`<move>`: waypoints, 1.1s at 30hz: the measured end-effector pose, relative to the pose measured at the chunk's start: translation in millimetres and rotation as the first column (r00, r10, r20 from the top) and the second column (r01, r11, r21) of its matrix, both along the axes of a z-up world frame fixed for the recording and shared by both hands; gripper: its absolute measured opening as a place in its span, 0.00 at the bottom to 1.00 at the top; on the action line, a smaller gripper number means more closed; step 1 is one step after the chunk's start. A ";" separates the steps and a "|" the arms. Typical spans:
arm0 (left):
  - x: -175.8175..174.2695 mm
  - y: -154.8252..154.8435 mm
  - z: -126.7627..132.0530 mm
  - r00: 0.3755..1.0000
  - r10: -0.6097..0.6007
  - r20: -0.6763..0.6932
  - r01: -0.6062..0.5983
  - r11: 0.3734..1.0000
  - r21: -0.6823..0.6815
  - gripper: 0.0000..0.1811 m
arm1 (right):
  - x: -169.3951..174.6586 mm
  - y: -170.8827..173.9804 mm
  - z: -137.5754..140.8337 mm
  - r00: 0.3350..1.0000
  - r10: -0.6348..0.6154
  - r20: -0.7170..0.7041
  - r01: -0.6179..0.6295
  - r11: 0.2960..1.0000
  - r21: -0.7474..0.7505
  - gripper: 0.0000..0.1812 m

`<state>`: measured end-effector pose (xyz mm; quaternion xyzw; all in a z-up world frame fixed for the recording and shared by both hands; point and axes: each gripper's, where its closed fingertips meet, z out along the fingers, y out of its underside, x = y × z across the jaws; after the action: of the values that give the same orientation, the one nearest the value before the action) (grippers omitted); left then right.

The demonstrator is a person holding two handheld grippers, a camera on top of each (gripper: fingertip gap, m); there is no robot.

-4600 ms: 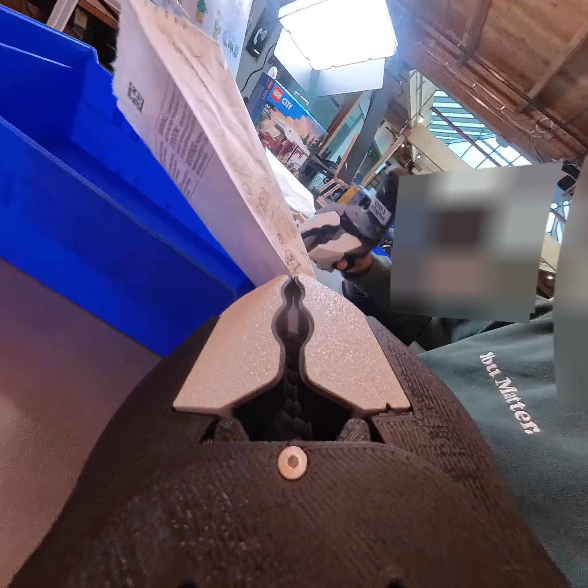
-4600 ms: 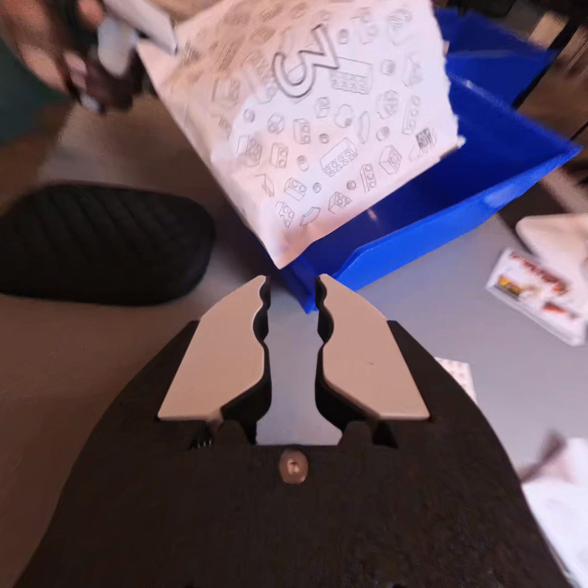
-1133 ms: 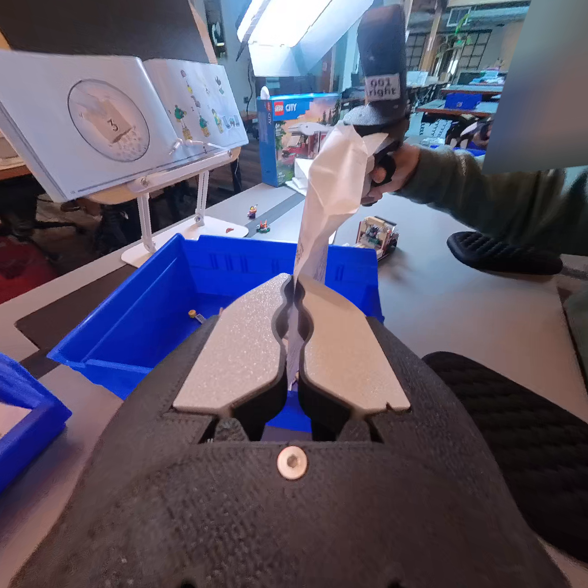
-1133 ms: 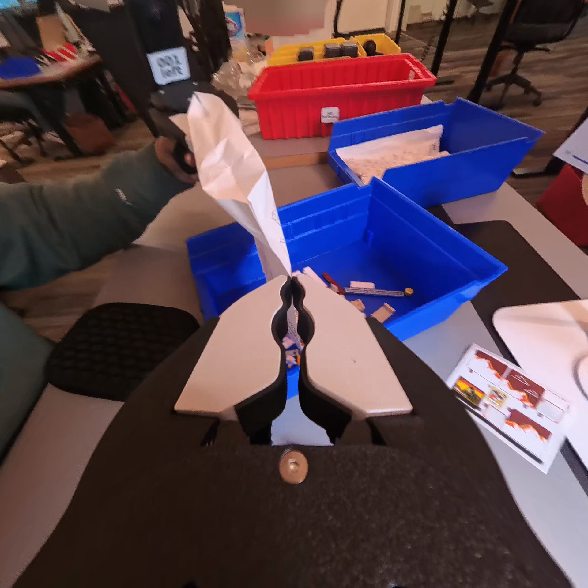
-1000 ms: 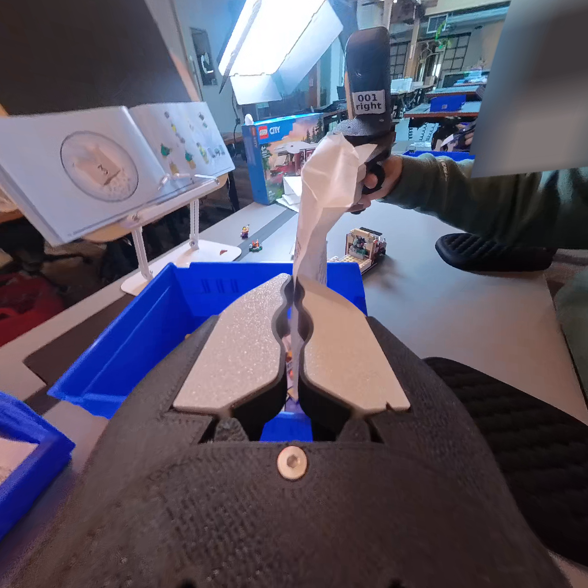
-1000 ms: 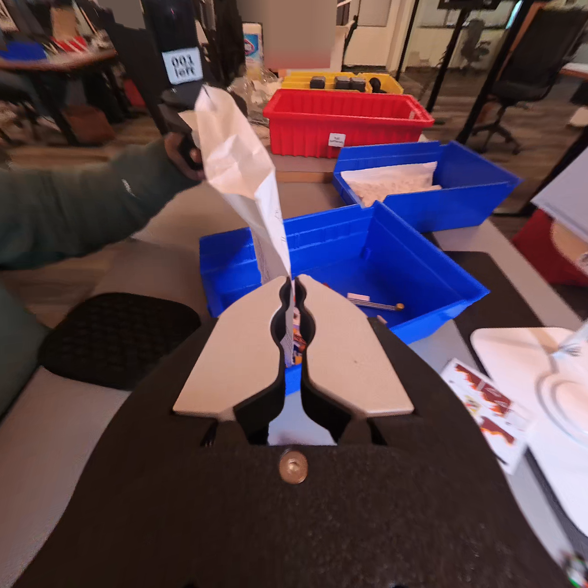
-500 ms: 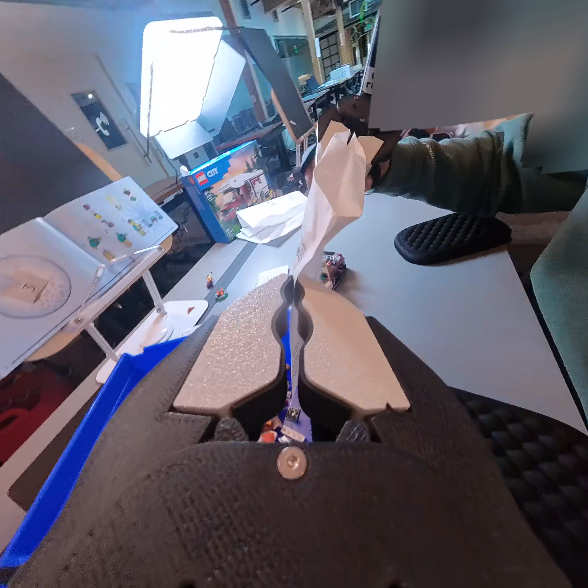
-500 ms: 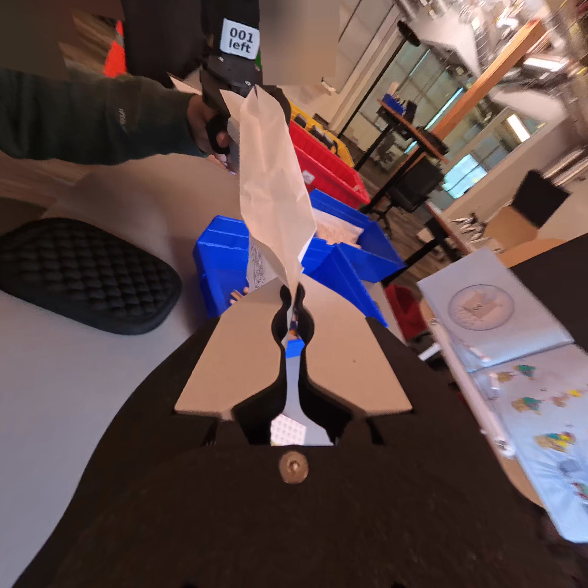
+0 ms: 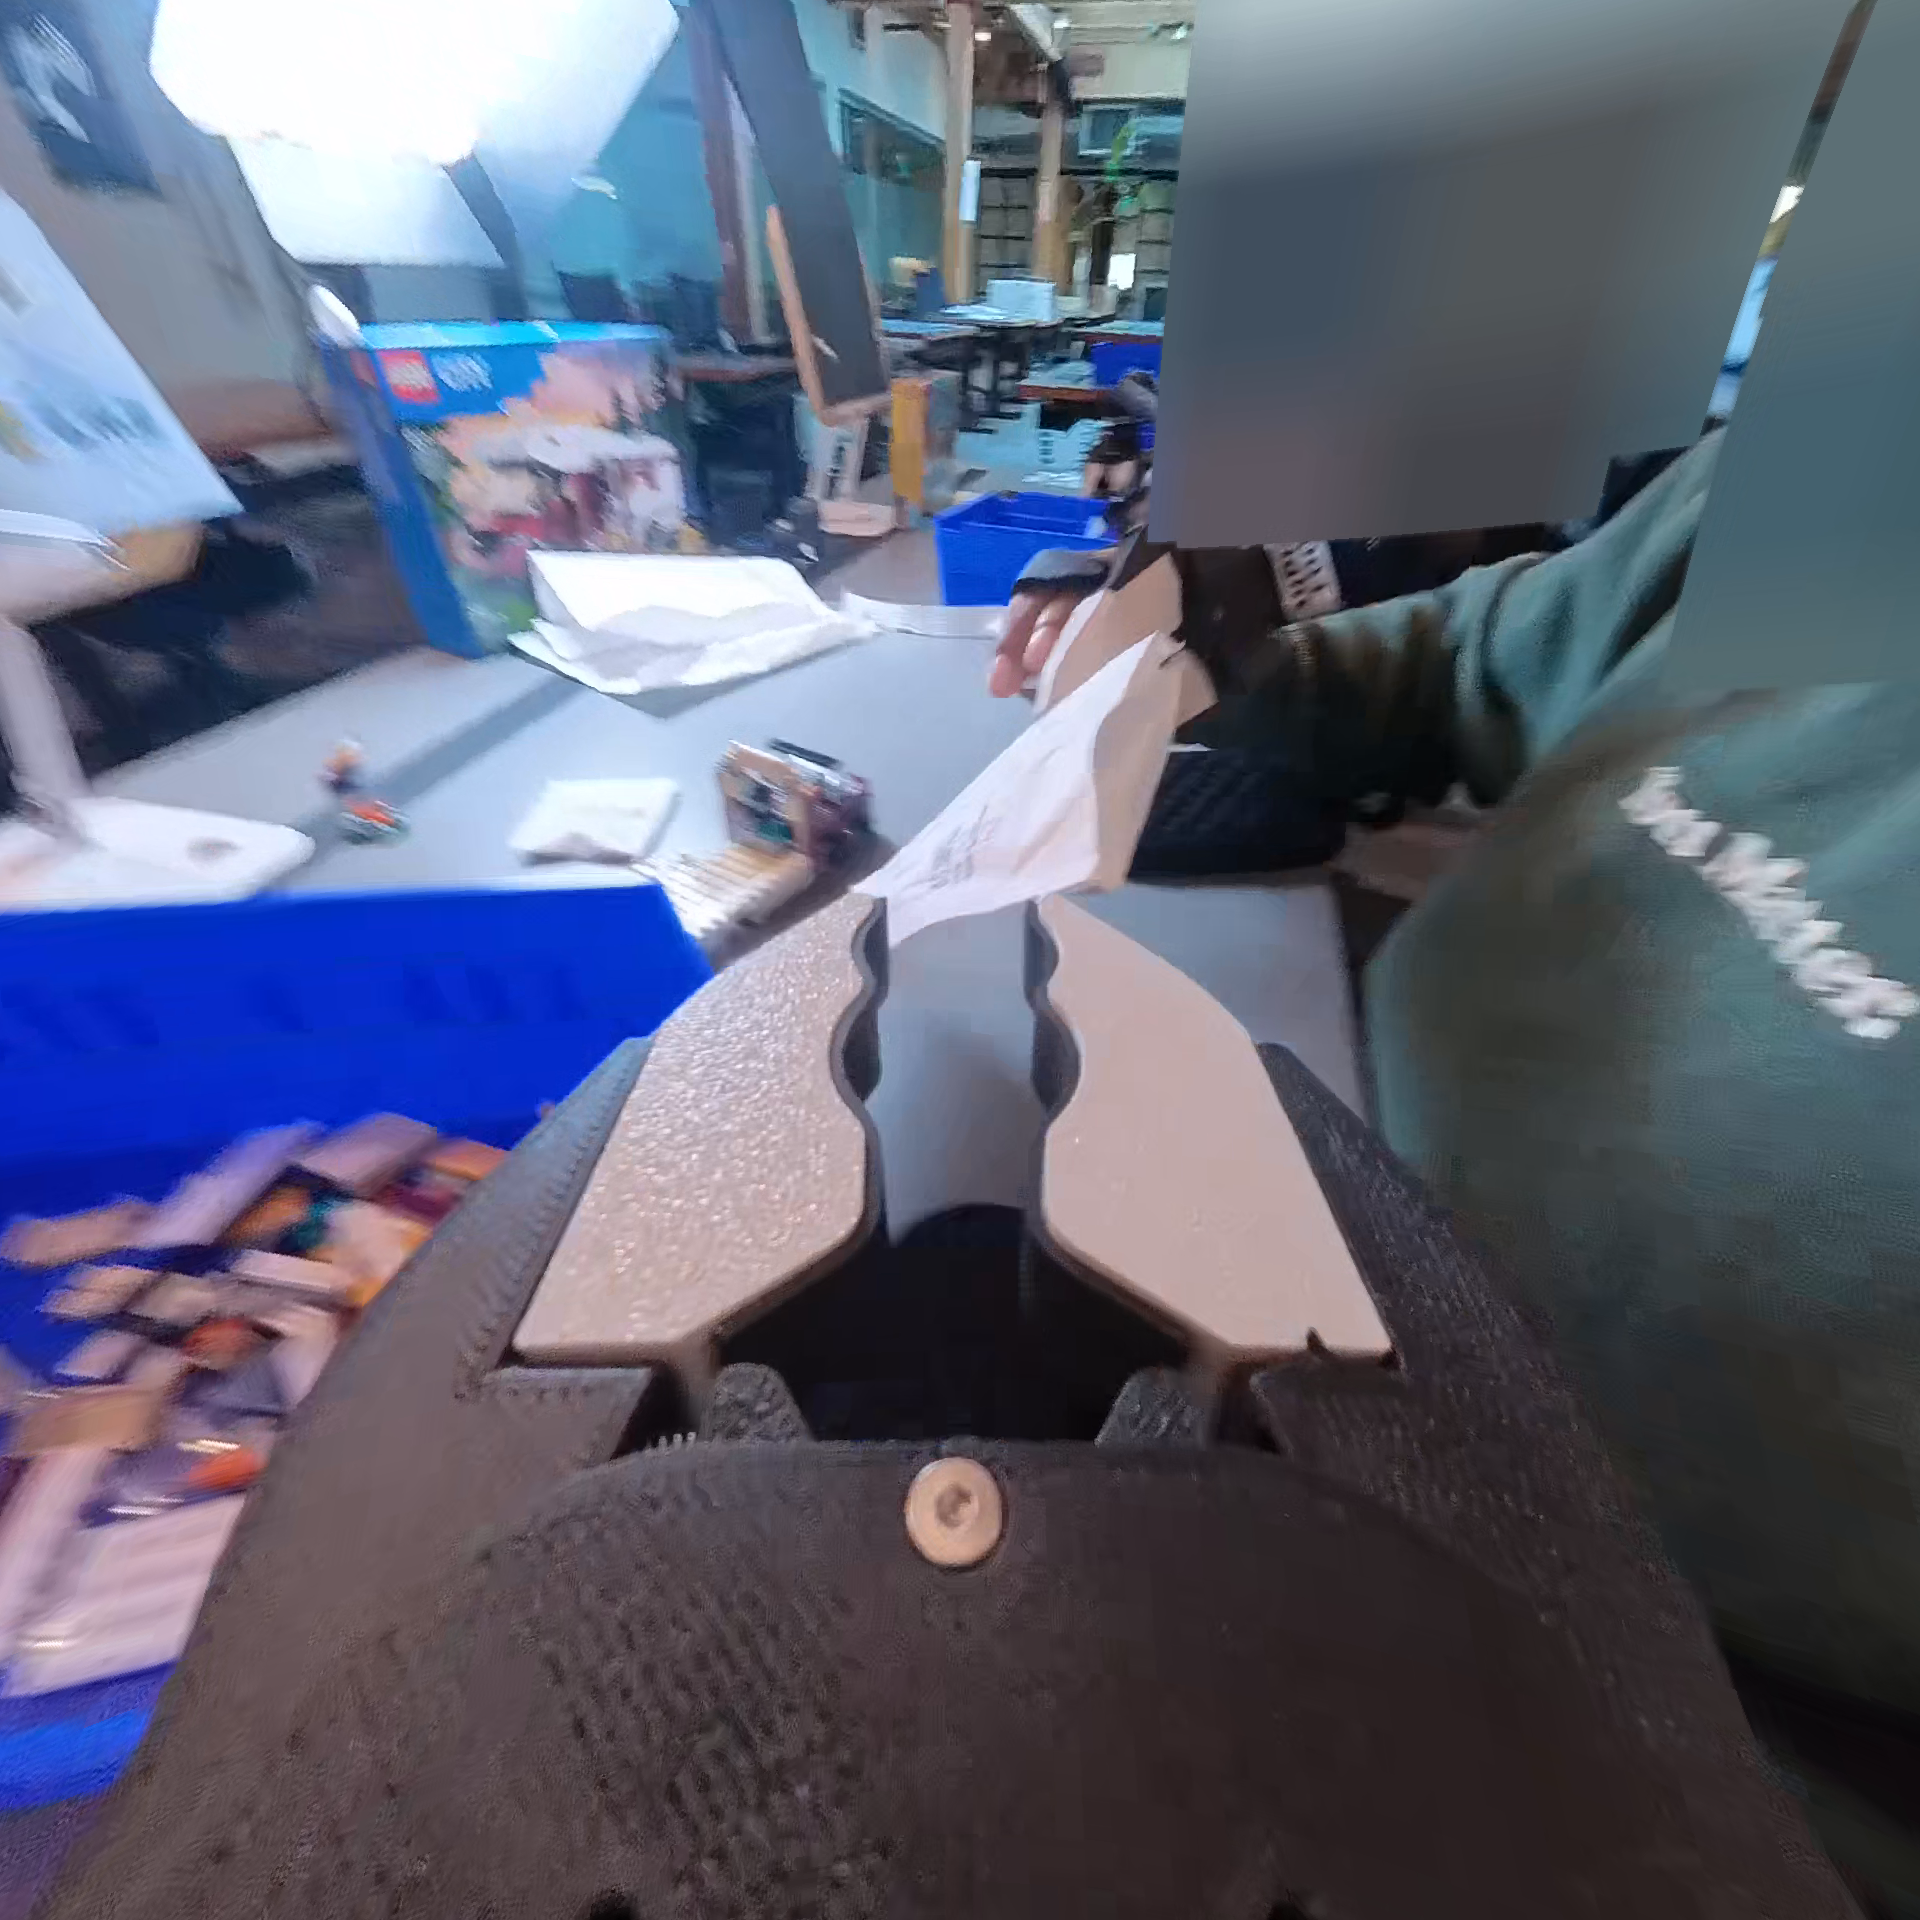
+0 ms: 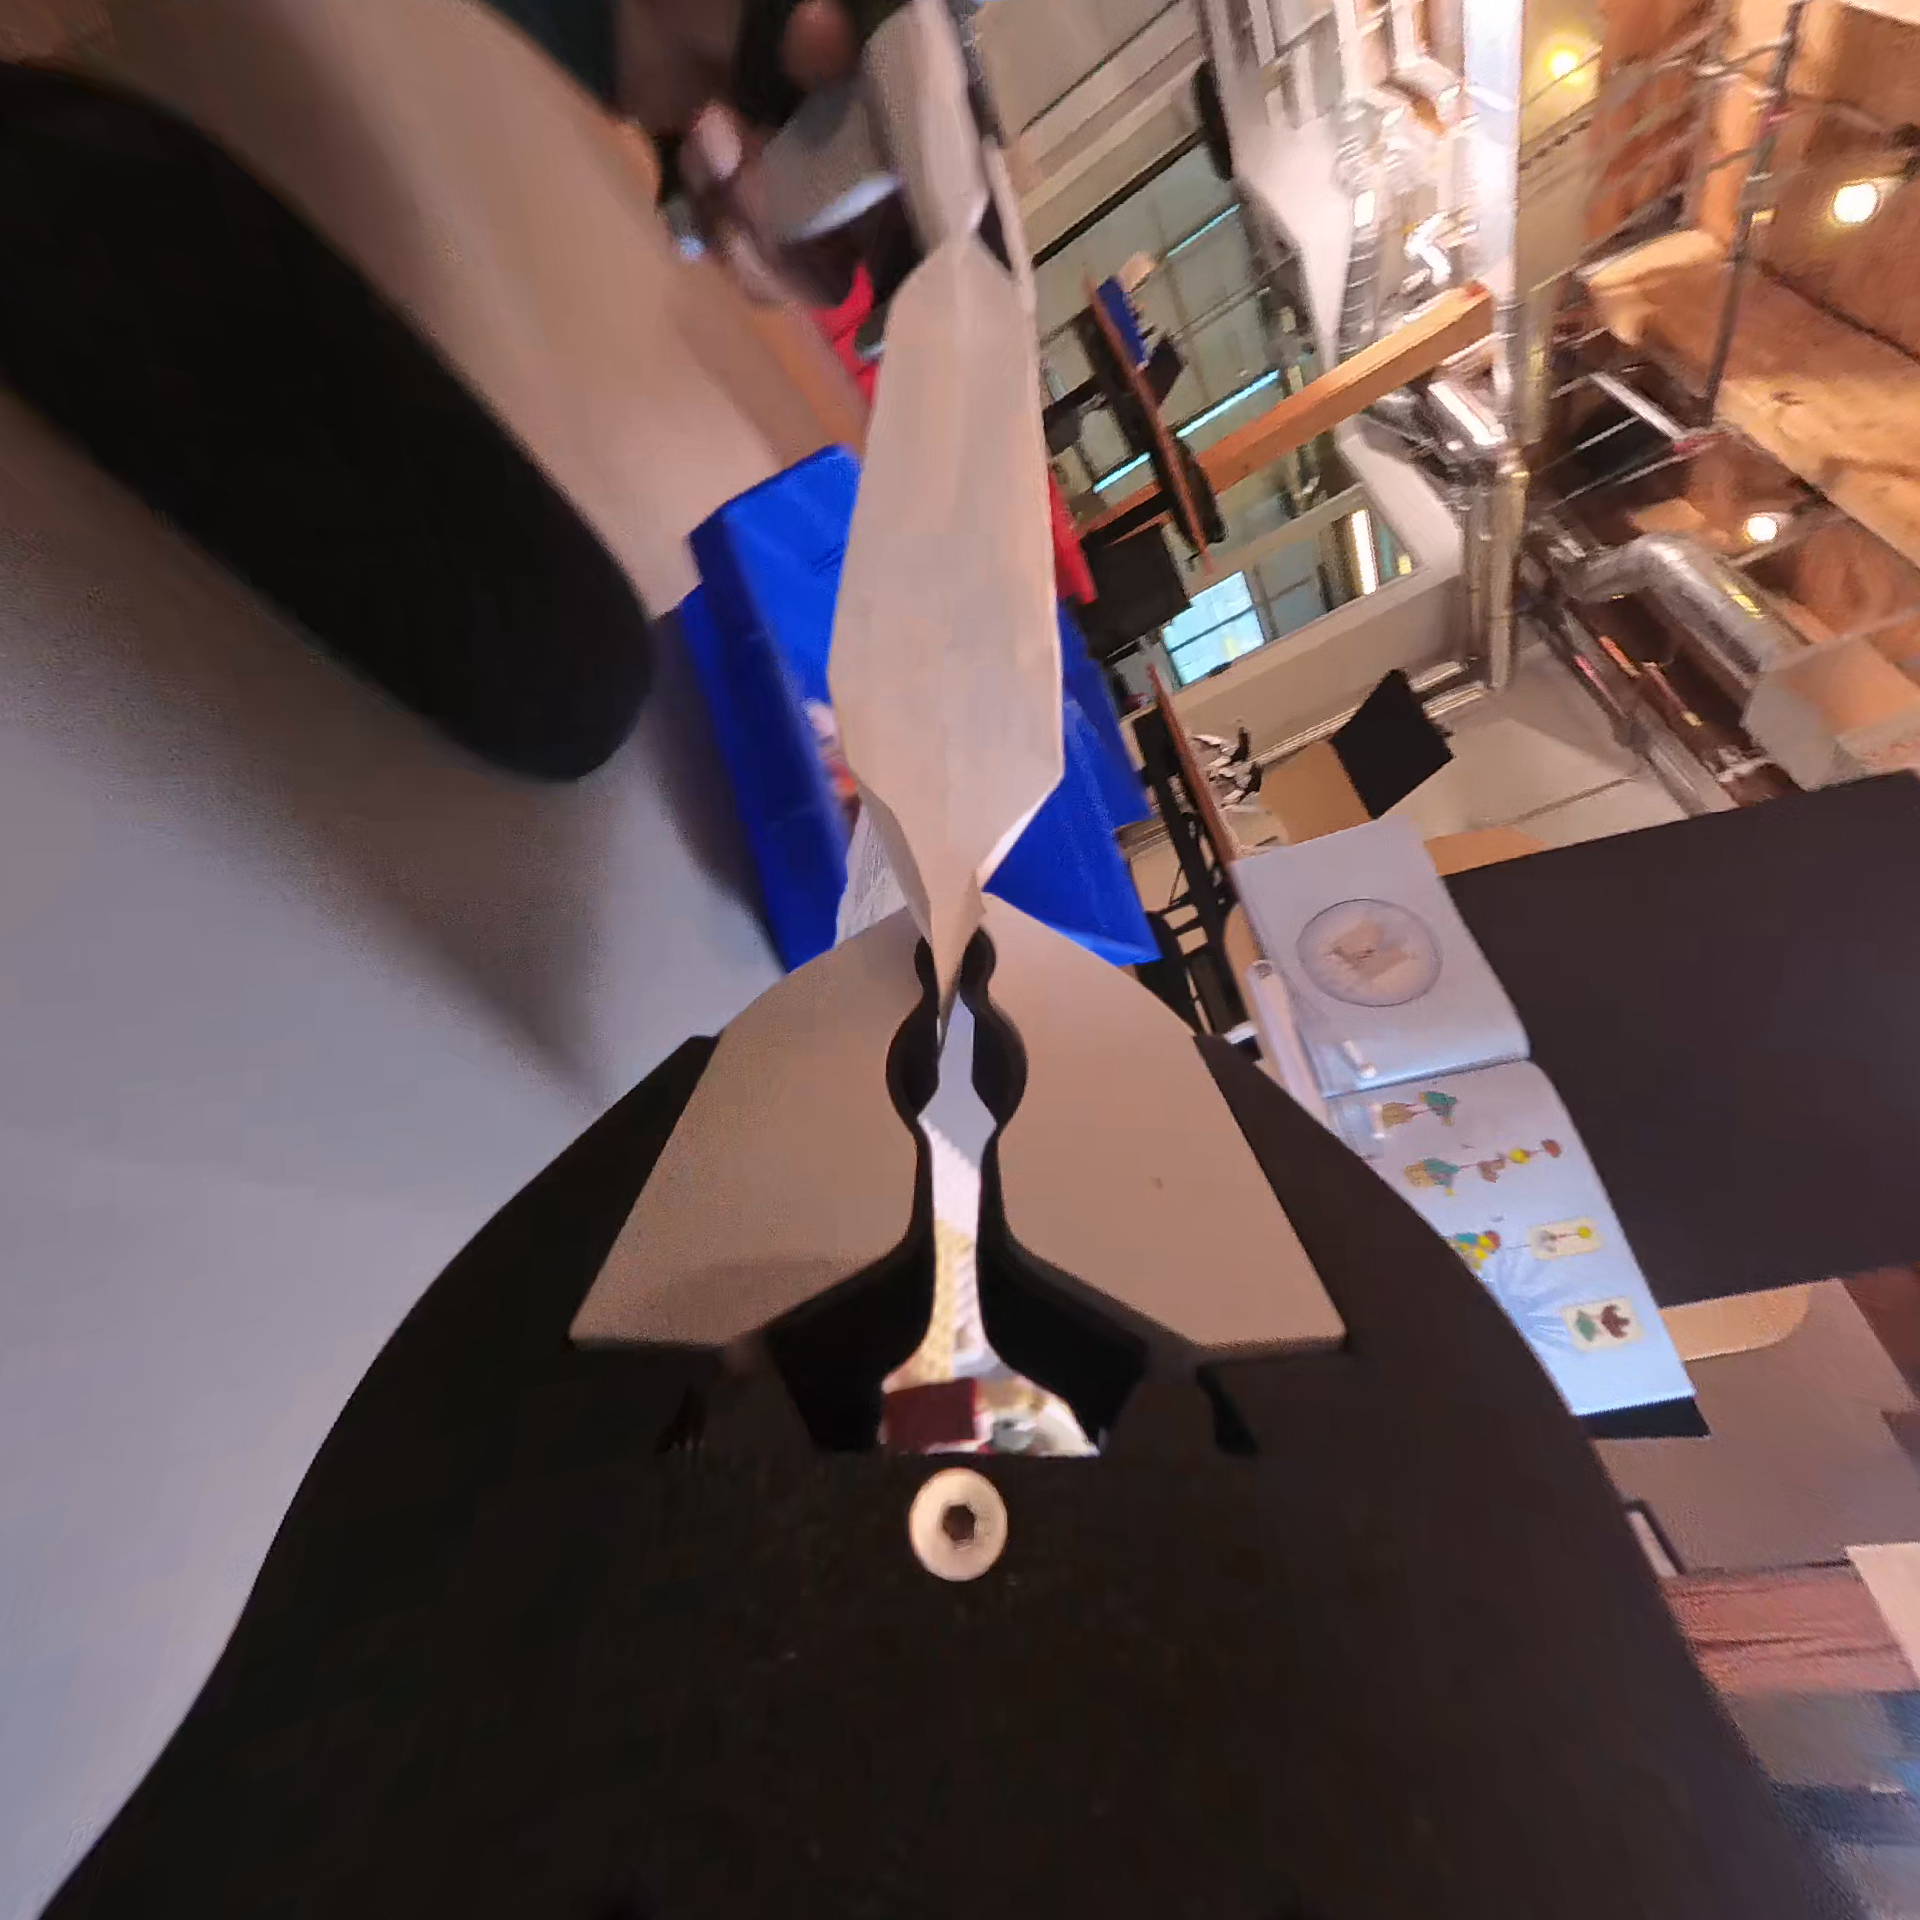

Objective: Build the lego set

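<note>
A white paper bag (image 10: 945, 623) hangs from my right gripper (image 10: 951, 951), which is shut on its corner. In the left wrist view the same bag (image 9: 1029, 821) stretches from just past my left fingertips towards the right hand. My left gripper (image 9: 954, 914) is open and empty. Loose lego pieces (image 9: 197, 1278) lie in the blue bin (image 9: 312, 987) at the left. A partly built lego model (image 9: 774, 821) stands on the grey table beyond the bin. The bin also shows in the right wrist view (image 10: 769, 665).
An open instruction booklet on a stand (image 10: 1455, 1132) is at the right. A lego box (image 9: 520, 457) and crumpled white bags (image 9: 675, 623) lie at the table's far side. A black padded rest (image 10: 312, 468) lies on the table. A person's green sleeve (image 9: 1662, 1039) fills the right. Left tips to right tips: about 15 cm.
My left gripper has opened and let go of the bag. The right gripper still holds the bag and has swung it away from the bin. Pieces now lie heaped in the bin.
</note>
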<state>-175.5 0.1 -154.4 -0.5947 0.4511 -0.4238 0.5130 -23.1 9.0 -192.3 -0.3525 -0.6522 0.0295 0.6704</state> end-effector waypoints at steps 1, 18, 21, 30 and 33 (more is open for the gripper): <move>-0.7 -8.3 -10.0 1.000 -0.030 0.004 0.031 0.998 -0.062 0.17 | 1.0 -6.6 -15.5 0.999 -0.001 0.045 0.001 1.000 0.008 0.00; 47.7 -57.5 -155.4 0.788 -0.078 -0.611 0.087 0.996 -0.014 0.10 | 26.4 -40.3 -131.5 0.892 0.083 0.445 0.058 0.954 -0.294 0.11; 50.5 -58.3 -155.3 0.777 -0.084 -0.624 0.091 0.996 -0.021 0.10 | 37.6 -52.3 -120.8 0.884 0.189 0.428 0.095 0.824 -0.559 0.14; 70.6 -52.5 -159.0 0.715 -0.109 -0.691 0.126 0.992 -0.026 0.04 | 45.3 -83.5 -71.9 0.827 0.454 0.332 0.154 0.385 -0.910 0.24; 73.1 -51.1 -163.6 0.679 -0.109 -0.726 0.138 0.990 -0.019 0.03 | 68.0 -59.7 -68.9 0.807 0.393 0.441 0.271 0.417 -0.868 0.23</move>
<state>-102.4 -50.9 -318.0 -0.6725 0.6637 -0.1794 0.2741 45.0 -50.7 -261.2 -0.6209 -0.7153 0.2918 0.1332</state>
